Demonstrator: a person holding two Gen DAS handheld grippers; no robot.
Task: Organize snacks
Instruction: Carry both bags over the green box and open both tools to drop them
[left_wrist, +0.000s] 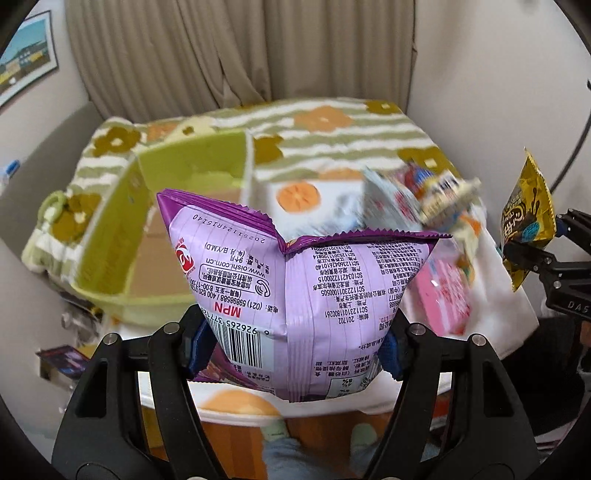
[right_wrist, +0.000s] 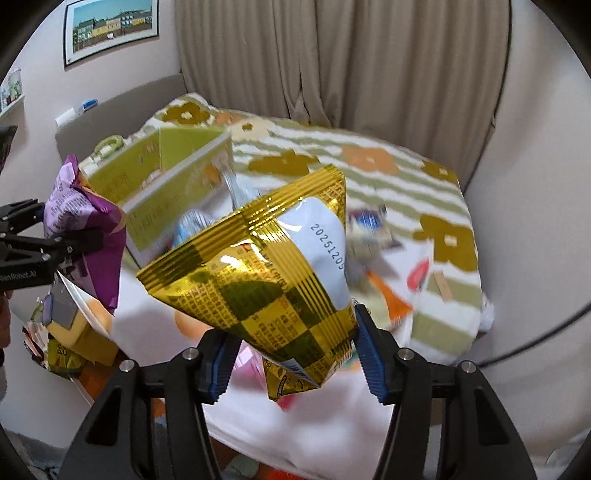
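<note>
You had both tongs loaded and lifted. Your left tongs (left_wrist: 295, 347) were clenched on the purple snack bag (left_wrist: 295, 291), pads pinching its lower sides, bag held clear above the bed's near edge. Your right tongs (right_wrist: 291, 369) gripped the gold snack bag (right_wrist: 266, 273) near its bottom corner, tilted, also in the air. The green box (left_wrist: 192, 177) stood open toward the bed's far-left corner, on the flowered blanket (left_wrist: 351, 129). More loose snacks (left_wrist: 424, 199) lay blurred toward the bed's right edge. Step in hand looked like carry-to-box, both bags picked but not yet placed. Next move probably called for you to swing each bag over the box opening and let go one at a time, so the tongs don't clash.
</note>
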